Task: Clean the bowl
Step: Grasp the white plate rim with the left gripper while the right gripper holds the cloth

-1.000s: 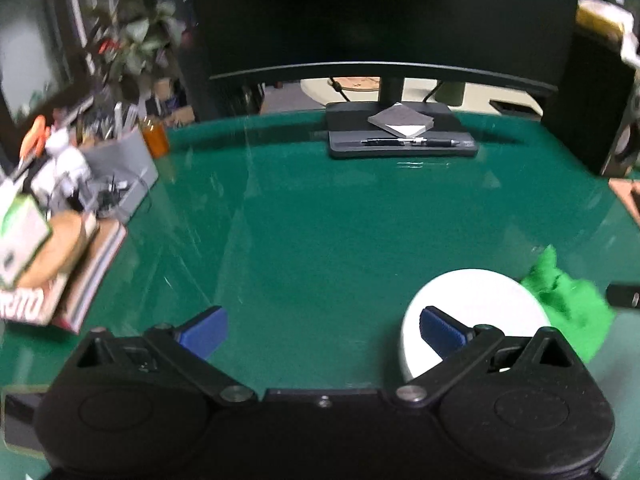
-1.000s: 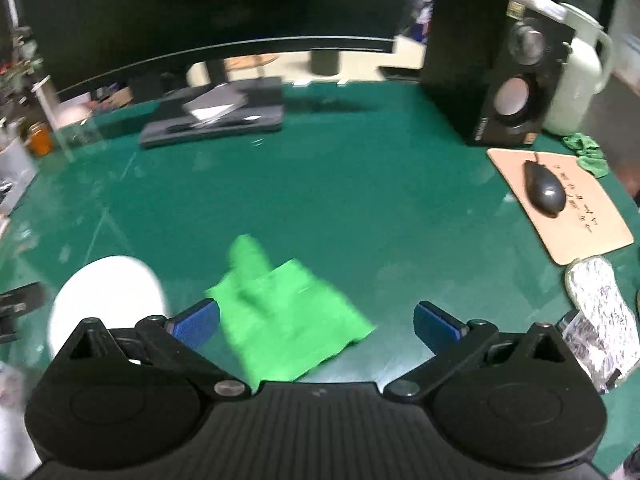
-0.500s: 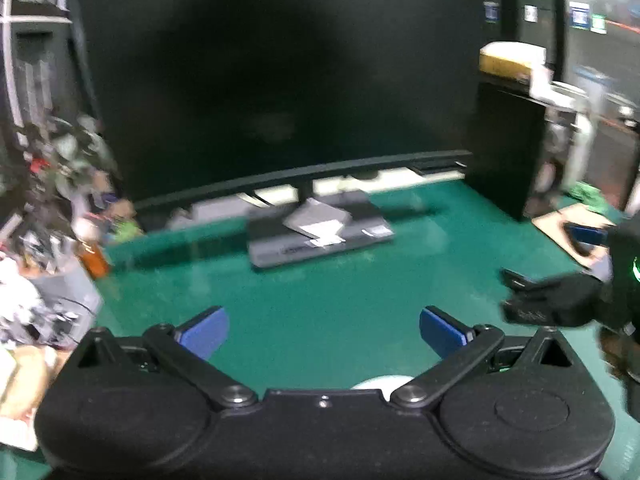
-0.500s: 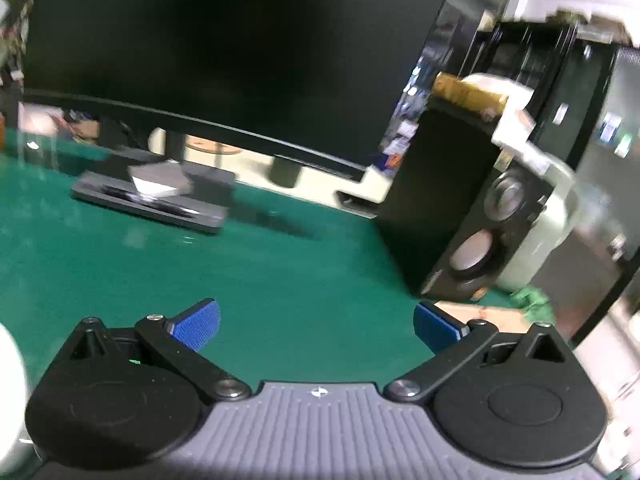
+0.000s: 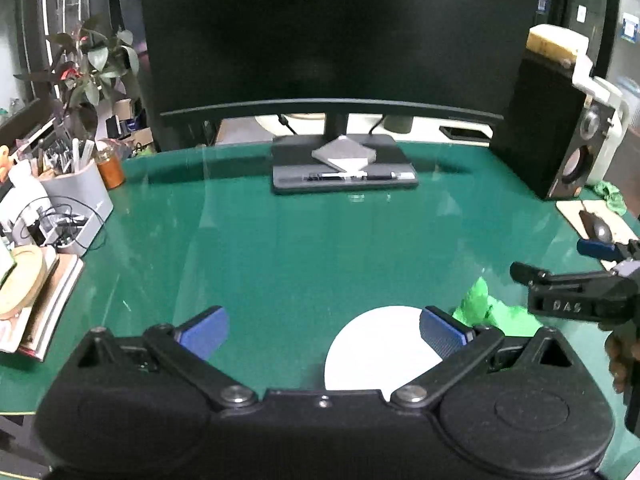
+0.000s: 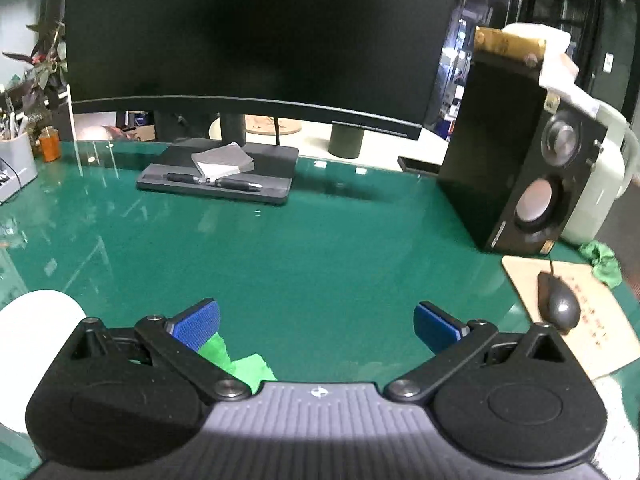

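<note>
Half a second ago both cameras were tipped up at the monitor [image 5: 332, 32] with little of the desk in sight; now both look down on the green desk mat [image 5: 304, 248], and the bowl and cloth are back in view. The mat's wide middle lies open between the monitor stand tray [image 5: 344, 168] at the far side and the grippers at the near side. Its left edge is hemmed by a grey organiser [image 5: 76, 196] and a stack of books [image 5: 44, 300], its right edge by a black speaker [image 6: 528, 160] and a mouse pad [image 6: 576, 316] carrying a mouse [image 6: 560, 308].

The white bowl [image 5: 380, 352] sits upside down (flat base up) at the near right of the left view, partly behind the left gripper [image 5: 324, 330], whose blue pads stand wide apart, holding nothing. The green cloth [image 5: 492, 312] lies crumpled just right of the bowl. The right gripper [image 6: 316, 326] hovers over the cloth's near edge, jaws spread and empty.
</note>
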The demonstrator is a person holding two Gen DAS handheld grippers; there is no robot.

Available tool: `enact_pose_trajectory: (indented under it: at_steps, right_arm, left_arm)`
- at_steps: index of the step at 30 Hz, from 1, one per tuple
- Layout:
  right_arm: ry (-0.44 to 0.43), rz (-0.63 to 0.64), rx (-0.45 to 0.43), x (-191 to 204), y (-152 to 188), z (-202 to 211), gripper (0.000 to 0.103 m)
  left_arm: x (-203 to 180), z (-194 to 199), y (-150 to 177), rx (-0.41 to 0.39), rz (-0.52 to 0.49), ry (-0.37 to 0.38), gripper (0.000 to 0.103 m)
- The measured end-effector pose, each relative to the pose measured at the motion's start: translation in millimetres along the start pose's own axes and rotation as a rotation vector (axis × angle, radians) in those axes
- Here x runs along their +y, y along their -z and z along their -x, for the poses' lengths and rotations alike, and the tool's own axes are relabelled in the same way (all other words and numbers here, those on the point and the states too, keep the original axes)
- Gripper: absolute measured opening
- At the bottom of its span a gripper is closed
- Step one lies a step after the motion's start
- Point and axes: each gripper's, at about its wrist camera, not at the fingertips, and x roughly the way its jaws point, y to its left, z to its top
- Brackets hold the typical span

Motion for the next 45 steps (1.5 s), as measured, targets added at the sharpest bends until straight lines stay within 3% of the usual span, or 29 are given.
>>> enact_pose_trajectory:
  at_steps: [8,15,17,18,19,23,25,29,32,33,34,37,42,45]
  right_arm:
    - [-0.076,-0.154,0.004,-7.4,2.3,11.1,0.103]
    - [-0.102,-0.156,0.021,3.7,22.0,24.8,0.101]
    - [-0.087,-0.143,0.038,5.6,26.2,22.2,0.087]
    - [-0.091,-0.134,0.052,6.4,27.0,19.4,0.07]
    - [-0.099,-0.121,0.071,7.2,28.0,15.6,0.06]
    - [-0.16,-0.041,0.081,15.5,29.7,5.9,0.059]
    - [-0.202,0.04,0.081,24.1,31.9,-0.7,0.056]
    - [-0.252,0.107,0.11,31.7,36.1,-16.8,0.046]
    - [-0.275,0.1,0.11,31.6,38.7,-22.0,0.027]
    - [-0.282,0.101,0.107,31.4,38.5,-21.7,0.01]
    - [-0.291,0.098,0.112,30.7,37.6,-21.6,0.007]
    - [-0.364,-0.083,0.186,11.8,31.0,-29.3,0.005]
    - [-0.652,-0.799,0.414,-50.8,58.0,-48.7,0.005]
    - [-0.723,-1.04,0.473,-64.8,86.8,-41.7,0.005]
  left_arm:
    - [1.7,-14.1,7.5,0.039,0.018,0.026,0.102]
    - [6.2,-24.6,13.1,0.041,-0.012,0.049,0.101]
    - [5.1,-29.9,13.9,0.055,-0.027,0.039,0.093]
    - [4.7,-32.5,14.1,0.065,-0.031,0.034,0.087]
    - [4.8,-34.5,14.1,0.071,-0.03,0.033,0.084]
    - [2.8,-41.4,16.6,0.081,-0.034,0.014,0.074]
    - [1.1,-46.1,18.3,0.106,-0.029,0.008,0.051]
    - [-3.3,-56.1,25.2,0.179,-0.034,0.016,0.038]
    - [-6.9,-60.2,31.4,0.202,-0.046,0.029,0.03]
    - [-8.3,-59.7,32.4,0.198,-0.043,0.037,0.024]
    - [-9.6,-59.2,33.3,0.194,-0.04,0.045,0.024]
    - [-9.7,-59.4,33.9,0.196,-0.037,0.071,0.022]
    - [-12.7,-57.2,37.4,0.195,-0.044,0.117,0.021]
    - [-18.5,-57.0,38.9,0.195,-0.065,0.142,0.021]
